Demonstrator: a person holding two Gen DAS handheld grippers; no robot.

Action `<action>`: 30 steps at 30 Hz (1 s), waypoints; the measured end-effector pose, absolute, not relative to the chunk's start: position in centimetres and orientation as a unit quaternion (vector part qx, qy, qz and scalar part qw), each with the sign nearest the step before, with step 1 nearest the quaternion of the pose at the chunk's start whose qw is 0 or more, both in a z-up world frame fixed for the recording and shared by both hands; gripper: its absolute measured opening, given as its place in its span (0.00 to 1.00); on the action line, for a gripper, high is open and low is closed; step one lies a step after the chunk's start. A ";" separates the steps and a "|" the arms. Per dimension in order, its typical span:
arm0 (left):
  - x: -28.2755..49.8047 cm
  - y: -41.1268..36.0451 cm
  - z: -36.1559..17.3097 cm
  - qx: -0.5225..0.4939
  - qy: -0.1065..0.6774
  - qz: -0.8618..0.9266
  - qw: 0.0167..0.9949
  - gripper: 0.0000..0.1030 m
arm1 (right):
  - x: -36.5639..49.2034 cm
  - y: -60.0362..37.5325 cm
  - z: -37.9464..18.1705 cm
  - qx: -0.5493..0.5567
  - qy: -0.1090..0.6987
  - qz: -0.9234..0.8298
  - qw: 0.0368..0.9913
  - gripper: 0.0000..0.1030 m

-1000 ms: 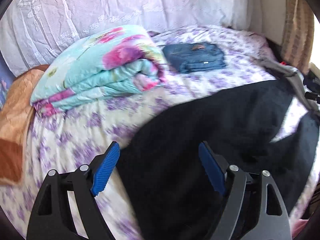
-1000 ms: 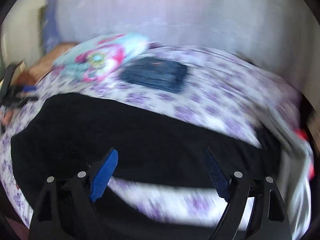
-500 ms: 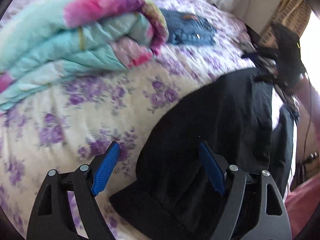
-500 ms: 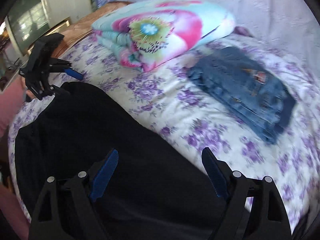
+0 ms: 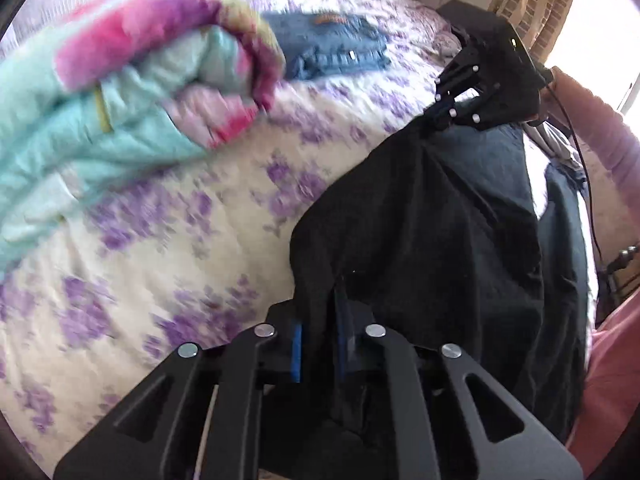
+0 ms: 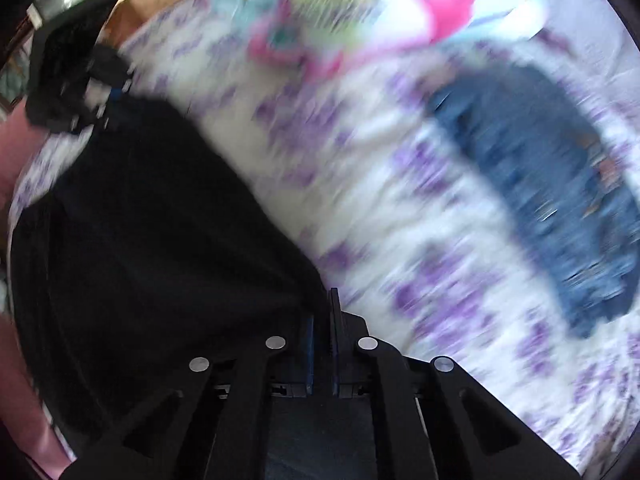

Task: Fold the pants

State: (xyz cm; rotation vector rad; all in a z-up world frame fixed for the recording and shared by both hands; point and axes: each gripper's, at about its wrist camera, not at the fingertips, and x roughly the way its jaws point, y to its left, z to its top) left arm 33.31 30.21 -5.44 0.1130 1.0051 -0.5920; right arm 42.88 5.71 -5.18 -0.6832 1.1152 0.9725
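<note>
Left gripper point(image 5: 318, 332) clamps the black pants point(image 5: 420, 220). Right gripper point(image 6: 322, 336) clamps their other edge, beside the folded jeans point(image 6: 540, 184).

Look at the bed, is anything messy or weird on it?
Nothing looks wrong. The black pants are bunched and pulled into ridges, but only because the left gripper and right gripper each pinch an edge of them. The jeans lie folded beside the folded quilt on the bed.
</note>
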 end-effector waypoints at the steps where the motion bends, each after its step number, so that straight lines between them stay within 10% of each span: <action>1: 33.3 30.5 -5.0 0.053 0.465 -0.267 0.842 0.10 | 43.0 5.9 -4.4 -0.302 0.480 0.429 0.703 0.04; 7: 33.5 33.3 -4.3 0.020 0.467 -0.229 0.854 0.11 | 43.1 8.6 -5.4 -0.326 0.449 0.407 0.725 0.13; 11: 33.8 33.2 -5.7 0.053 0.493 -0.191 0.847 0.40 | 42.5 9.2 -6.4 -0.368 0.432 0.399 0.720 0.60; 16: 35.3 34.7 -6.2 -0.001 0.520 -0.220 0.825 0.67 | 44.7 6.9 -6.2 -0.321 0.497 0.433 0.680 0.60; 21: 36.2 35.8 -6.2 -0.051 0.521 -0.264 0.810 0.60 | 45.9 3.4 -7.8 -0.280 0.556 0.453 0.638 0.56; 25: 37.1 36.5 -7.0 -0.066 0.537 -0.253 0.802 0.33 | 46.1 1.9 -7.7 -0.248 0.567 0.462 0.635 0.12; 27: 36.8 35.8 -6.5 -0.063 0.533 -0.266 0.801 0.11 | 45.8 1.9 -6.8 -0.258 0.550 0.457 0.650 0.08; 30: 35.7 33.8 -5.0 -0.011 0.513 -0.253 0.820 0.09 | 44.1 1.3 -4.5 -0.273 0.517 0.446 0.678 0.06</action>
